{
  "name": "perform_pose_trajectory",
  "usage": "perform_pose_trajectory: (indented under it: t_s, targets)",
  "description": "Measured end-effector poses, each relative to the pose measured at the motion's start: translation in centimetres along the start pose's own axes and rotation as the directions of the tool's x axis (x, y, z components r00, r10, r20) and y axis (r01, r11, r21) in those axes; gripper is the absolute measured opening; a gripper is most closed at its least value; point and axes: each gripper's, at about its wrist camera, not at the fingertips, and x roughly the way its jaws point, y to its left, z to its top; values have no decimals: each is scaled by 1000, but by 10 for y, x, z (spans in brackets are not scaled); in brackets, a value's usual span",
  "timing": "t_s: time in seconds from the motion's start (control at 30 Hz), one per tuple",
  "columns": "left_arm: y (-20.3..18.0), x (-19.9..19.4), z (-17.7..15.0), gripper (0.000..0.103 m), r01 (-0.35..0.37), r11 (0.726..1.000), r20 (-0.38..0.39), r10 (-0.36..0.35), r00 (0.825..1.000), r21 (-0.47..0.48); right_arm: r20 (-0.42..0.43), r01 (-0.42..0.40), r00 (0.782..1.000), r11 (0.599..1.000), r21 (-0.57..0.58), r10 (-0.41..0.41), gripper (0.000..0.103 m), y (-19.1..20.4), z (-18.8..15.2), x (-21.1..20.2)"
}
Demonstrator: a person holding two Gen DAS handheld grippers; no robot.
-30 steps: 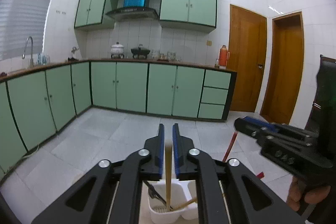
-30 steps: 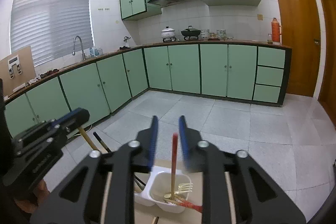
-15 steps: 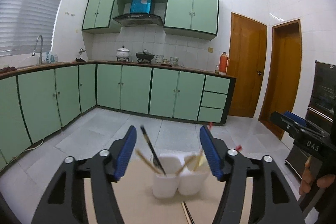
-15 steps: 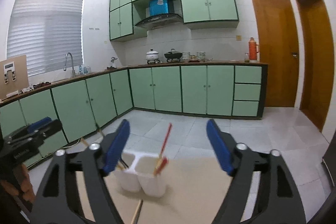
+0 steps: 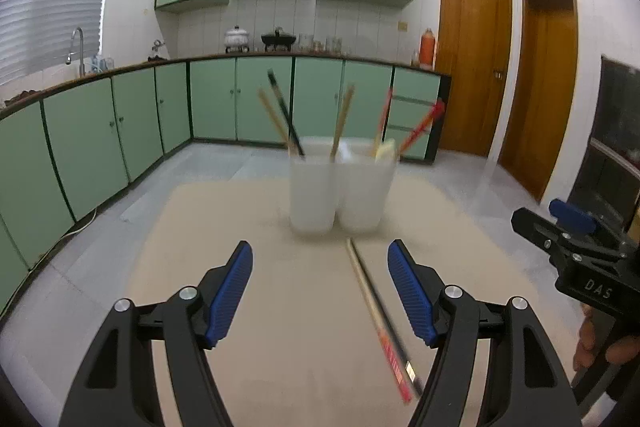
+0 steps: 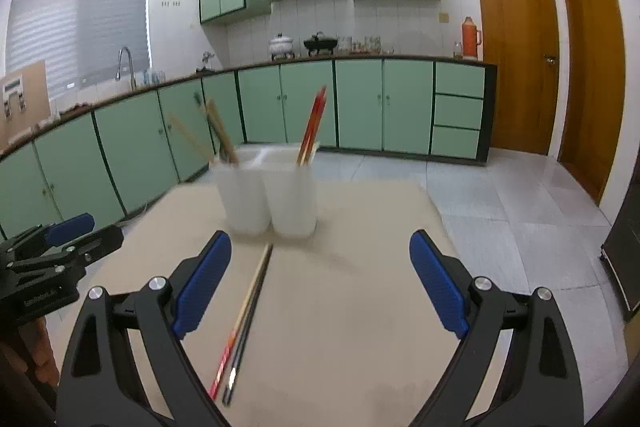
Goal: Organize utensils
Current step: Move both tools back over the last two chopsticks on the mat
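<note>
A white two-compartment holder [image 5: 340,191] [image 6: 268,195] stands upright on the beige table [image 5: 260,307] [image 6: 360,307]. Wooden and black sticks [image 5: 282,115] lean in its left cup and red chopsticks [image 6: 314,123] in its right one. A loose pair of chopsticks [image 5: 378,315] [image 6: 246,319] lies flat on the table in front of the holder. My left gripper [image 5: 319,251] hovers short of the holder, its jaws opening with nothing held. My right gripper [image 6: 320,239] is beside it, jaws also opening and empty. Each gripper shows at the edge of the other's view [image 5: 568,227] [image 6: 60,239].
The table's far edge lies just behind the holder, with grey tiled floor [image 6: 500,195] beyond. Green cabinets [image 5: 120,131] line the left and back walls. Two wooden doors [image 5: 472,59] are at the right. A dark appliance [image 5: 616,147] stands at the far right.
Both grippers were over the holder, each shut on a stick standing in a cup. They have let go, opened wide, and pulled back and down toward the near side of the table.
</note>
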Motion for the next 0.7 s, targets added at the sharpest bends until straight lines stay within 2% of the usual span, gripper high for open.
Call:
perform_pose_trajectory:
  t_s: [0.1, 0.37, 0.7]
  targets:
    - [-1, 2, -24, 69, -11, 1000, -42, 12, 999, 15, -27, -15, 1000, 1000, 26, 15, 88, 5, -20, -1]
    - [4, 3, -63, 69, -20, 1000, -115, 22, 993, 20, -141, -22, 990, 999, 43, 27, 73, 22, -73, 8]
    - [6, 0, -90, 69, -46, 999, -144, 49, 988, 26, -192, -44, 980, 999, 30, 49, 58, 39, -93, 13]
